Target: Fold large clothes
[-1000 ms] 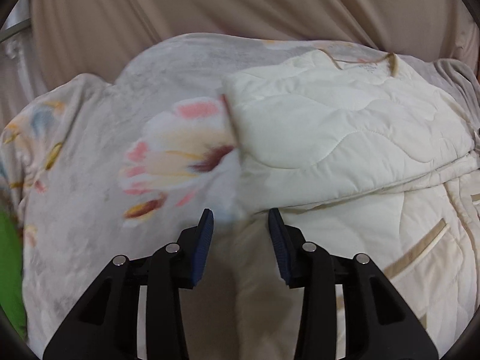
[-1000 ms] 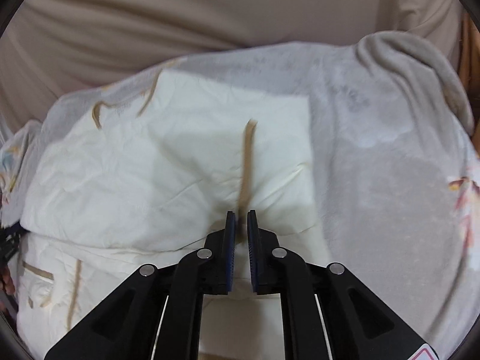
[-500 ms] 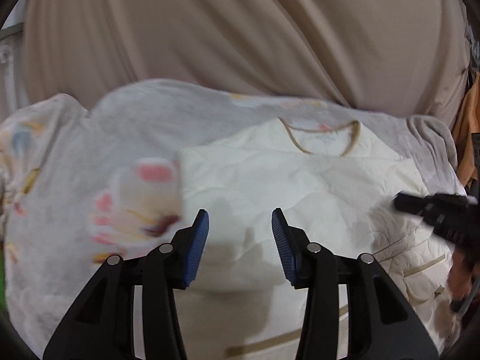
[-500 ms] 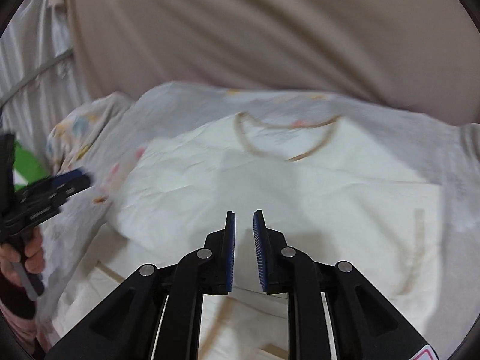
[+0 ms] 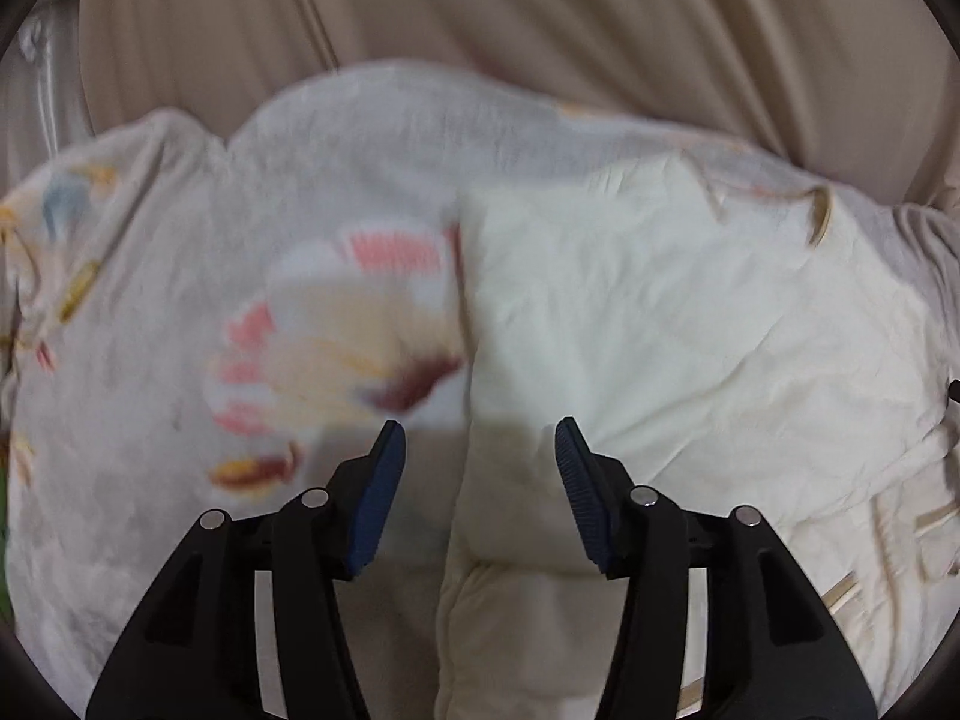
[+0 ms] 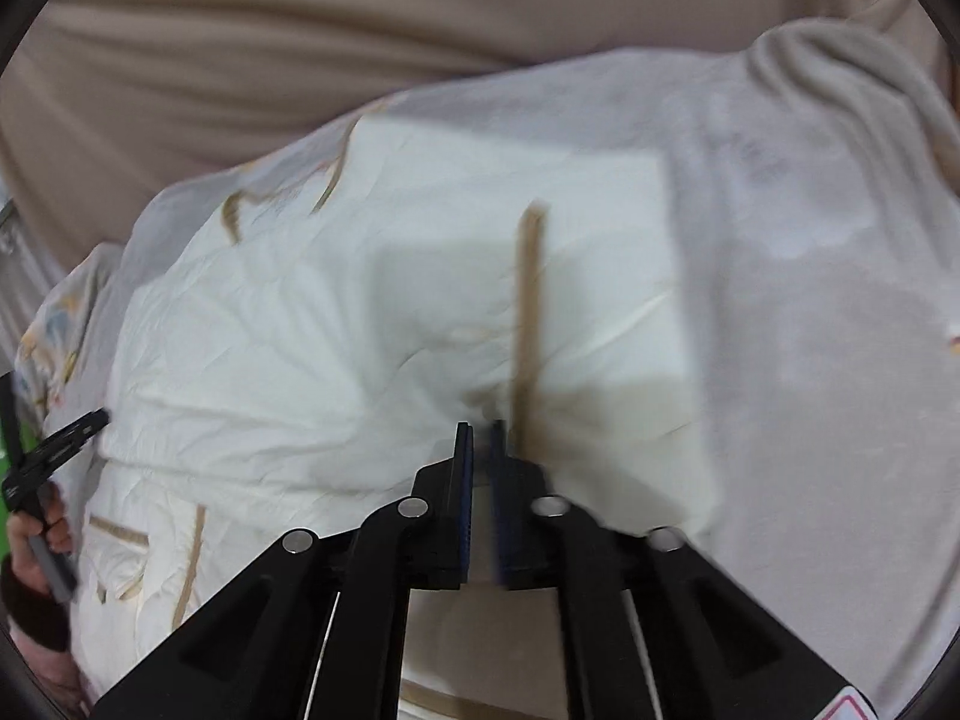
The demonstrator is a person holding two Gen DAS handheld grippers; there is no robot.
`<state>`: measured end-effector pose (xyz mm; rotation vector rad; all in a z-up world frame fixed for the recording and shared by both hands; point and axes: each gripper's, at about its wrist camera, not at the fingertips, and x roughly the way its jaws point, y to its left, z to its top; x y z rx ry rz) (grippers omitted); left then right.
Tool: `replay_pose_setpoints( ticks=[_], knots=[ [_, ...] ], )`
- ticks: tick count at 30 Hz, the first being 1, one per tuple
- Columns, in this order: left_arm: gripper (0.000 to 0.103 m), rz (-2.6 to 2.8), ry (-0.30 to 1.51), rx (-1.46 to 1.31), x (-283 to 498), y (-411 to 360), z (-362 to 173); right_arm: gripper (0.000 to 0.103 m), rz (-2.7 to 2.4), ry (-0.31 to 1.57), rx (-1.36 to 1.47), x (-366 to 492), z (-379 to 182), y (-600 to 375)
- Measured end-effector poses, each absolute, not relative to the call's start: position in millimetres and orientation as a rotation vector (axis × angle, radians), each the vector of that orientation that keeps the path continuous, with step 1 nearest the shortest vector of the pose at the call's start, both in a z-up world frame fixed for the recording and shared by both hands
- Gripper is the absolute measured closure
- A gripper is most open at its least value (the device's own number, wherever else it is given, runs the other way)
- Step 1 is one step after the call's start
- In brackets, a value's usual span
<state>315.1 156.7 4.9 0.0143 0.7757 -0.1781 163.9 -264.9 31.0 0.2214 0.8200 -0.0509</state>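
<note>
Cream quilted garment (image 5: pixel 690 348) lay folded on floral blanket (image 5: pixel 180 360), tan-trimmed neckline at far side, beige curtain (image 5: pixel 540 18) behind. Left gripper (image 5: pixel 480 450) hovered over garment's left edge, jaws opening, fairly wide, nothing gripped. Right gripper (image 6: pixel 482 429) sat low over garment by tan stripe (image 6: pixel 528 312), jaws opening from narrow gap, no cloth visibly pinched. Frames blurred.

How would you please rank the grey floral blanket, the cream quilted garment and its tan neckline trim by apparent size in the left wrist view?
1. Grey floral blanket: largest, though the garment hides part of it.
2. Cream quilted garment: nearly as big in the picture.
3. Tan neckline trim: by far the smallest.
</note>
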Motion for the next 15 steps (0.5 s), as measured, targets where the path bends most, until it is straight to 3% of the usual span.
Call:
replay_pose_setpoints(
  ticks=[2, 4, 5, 9, 11, 12, 15],
  knots=[
    [0.051, -0.208, 0.722, -0.011, 322, 145, 33, 0.079, -0.062, 0.776, 0.232, 176, 48, -271],
    [0.042, -0.239, 0.688, -0.026, 338, 128, 52, 0.056, -0.028, 0.763, 0.295, 200, 56, -277],
    [0.038, -0.250, 0.688, -0.031, 348, 121, 54, 0.054, -0.037, 0.754, 0.336, 212, 56, -281],
    [0.038, -0.250, 0.754, -0.056, 396, 88, 38, 0.049, -0.019, 0.834, 0.420, 255, 31, -278],
    [0.041, -0.192, 0.789, -0.047, 415, 83, 18, 0.062, -0.068, 0.902, 0.363, 266, 17, -268],
    [0.044, -0.167, 0.810, -0.039, 420, 84, 9, 0.089, -0.057, 0.898, 0.321, 265, 20, -260],
    [0.045, -0.131, 0.827, -0.023, 422, 93, -8, 0.094, 0.067, 0.704, 0.326, 233, 60, -244]
  ],
)
